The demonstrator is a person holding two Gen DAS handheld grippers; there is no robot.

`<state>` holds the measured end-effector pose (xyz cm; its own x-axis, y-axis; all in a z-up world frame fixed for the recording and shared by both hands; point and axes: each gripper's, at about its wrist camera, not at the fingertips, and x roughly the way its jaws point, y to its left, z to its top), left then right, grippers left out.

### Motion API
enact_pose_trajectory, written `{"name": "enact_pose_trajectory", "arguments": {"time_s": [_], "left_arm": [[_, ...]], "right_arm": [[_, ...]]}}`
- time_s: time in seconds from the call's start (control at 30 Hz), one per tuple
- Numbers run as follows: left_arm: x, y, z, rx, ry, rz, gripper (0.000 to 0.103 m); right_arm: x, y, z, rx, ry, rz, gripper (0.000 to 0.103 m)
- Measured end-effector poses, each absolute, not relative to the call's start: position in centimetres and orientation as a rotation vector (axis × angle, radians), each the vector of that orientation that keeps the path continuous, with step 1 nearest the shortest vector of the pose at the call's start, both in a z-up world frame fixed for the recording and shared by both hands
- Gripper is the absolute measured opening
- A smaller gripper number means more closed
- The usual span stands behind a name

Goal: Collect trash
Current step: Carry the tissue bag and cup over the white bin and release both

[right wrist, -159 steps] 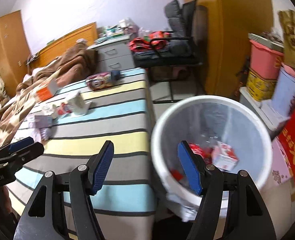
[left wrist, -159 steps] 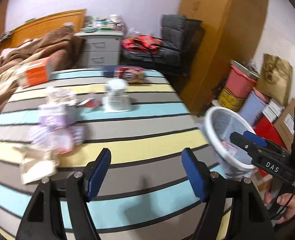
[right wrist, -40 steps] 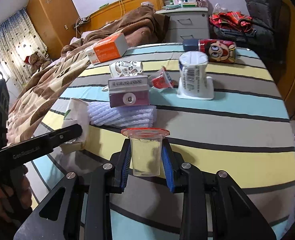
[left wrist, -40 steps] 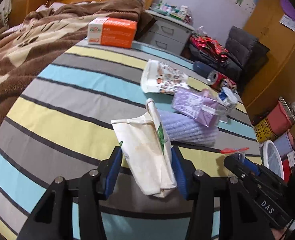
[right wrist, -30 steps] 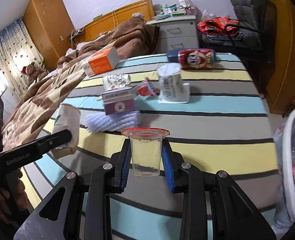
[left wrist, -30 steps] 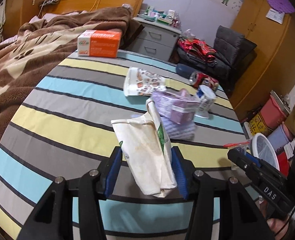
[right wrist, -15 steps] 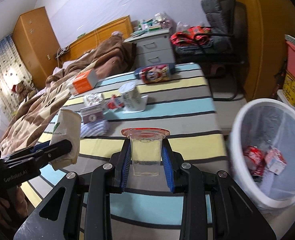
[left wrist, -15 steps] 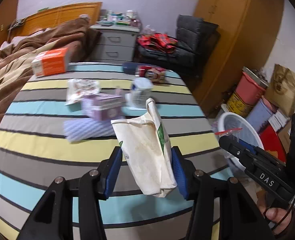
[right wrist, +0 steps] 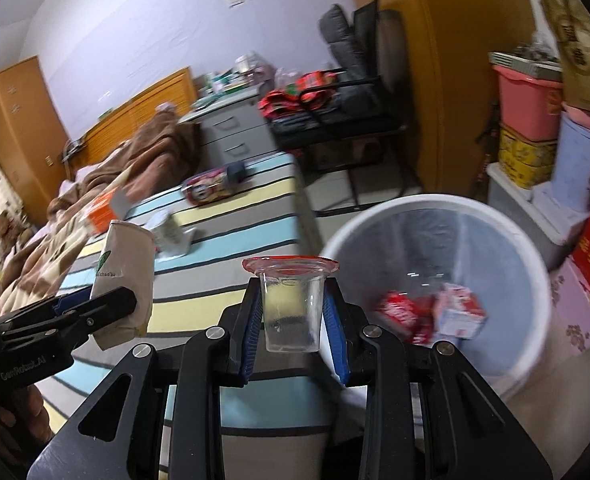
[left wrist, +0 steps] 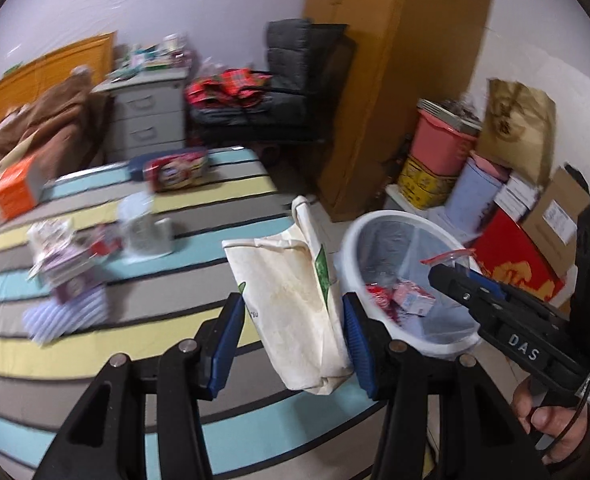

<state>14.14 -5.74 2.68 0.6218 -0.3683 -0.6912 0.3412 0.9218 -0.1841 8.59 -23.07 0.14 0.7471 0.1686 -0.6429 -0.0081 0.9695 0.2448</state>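
Left wrist view: looks forward along left gripper point(left wrist: 291, 330) fingers, over striped table point(left wrist: 95, 344), toward bin point(left wrist: 351, 240) at 2 o'clock, near. Right wrist view: looks along right gripper point(right wrist: 293, 330), closer to bin point(right wrist: 535, 280), at 3 o'clock. Shared: table, bin, chair point(left wrist: 291, 60), drawer unit point(right wrist: 235, 136).

Your left gripper point(left wrist: 291, 338), matt black plastic with blue pads, pinches a creased, stained paper bag point(left wrist: 295, 300); your right gripper point(right wrist: 293, 330) clamps a clear glossy plastic cup point(right wrist: 291, 308) with a red foil rim, beside a smooth white plastic bin point(right wrist: 535, 304) lined with thin shiny film
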Motion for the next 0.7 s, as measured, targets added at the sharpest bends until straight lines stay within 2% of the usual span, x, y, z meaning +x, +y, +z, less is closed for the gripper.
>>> {"name": "enact_pose_trajectory", "arguments": {"time_s": [0.33,0.7], "left_arm": [[15.6,-13.4,1.8,0.052,0.831,-0.515,0.052],[16.4,-17.1,0.0,0.087,0.872,-0.569,0.052]], "right_arm": [[9.0,-28.6,-0.8,0.245,0.749,-0.033,0.031],[10.0,-31.0,-3.0,0.271,0.826,-0.078,0.031]]}}
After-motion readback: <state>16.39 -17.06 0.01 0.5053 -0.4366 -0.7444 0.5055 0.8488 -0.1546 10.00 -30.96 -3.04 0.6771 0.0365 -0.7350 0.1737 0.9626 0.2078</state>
